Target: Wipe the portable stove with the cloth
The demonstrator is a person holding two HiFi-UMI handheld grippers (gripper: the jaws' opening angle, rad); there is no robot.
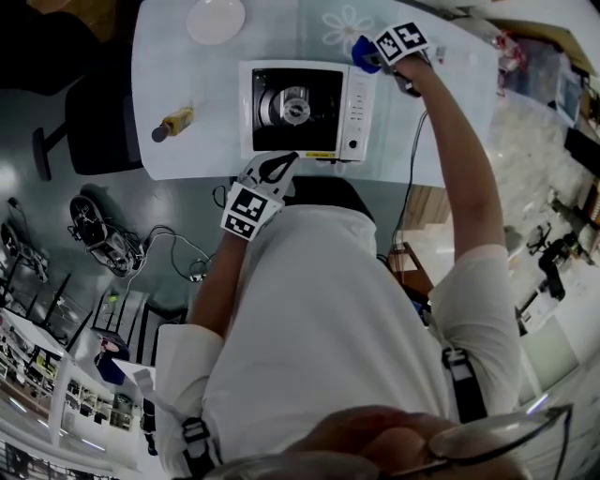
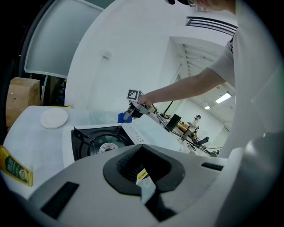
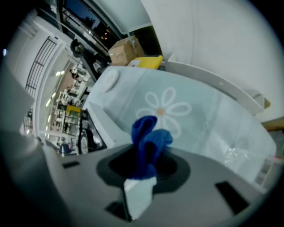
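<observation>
The white portable stove (image 1: 300, 111) with its black burner well sits mid-table. My left gripper (image 1: 278, 167) is at the stove's near edge, and a thin white edge with a yellow label lies pinched between its jaws (image 2: 144, 175). My right gripper (image 1: 377, 56) is held just off the stove's far right corner, shut on a bunched blue cloth (image 1: 364, 52). The cloth (image 3: 148, 142) sticks up out of the right gripper's jaws (image 3: 143, 166) above the flower-print tabletop. The stove (image 3: 95, 128) lies to its left. From the left gripper view, the stove (image 2: 100, 142) and the cloth (image 2: 123, 118) show beyond.
A white plate (image 1: 216, 19) rests at the table's far left, and a yellow bottle (image 1: 174, 123) lies left of the stove. Clear plastic packets (image 3: 248, 155) lie on the table at the right. A black chair (image 1: 103, 122) stands off the table's left end.
</observation>
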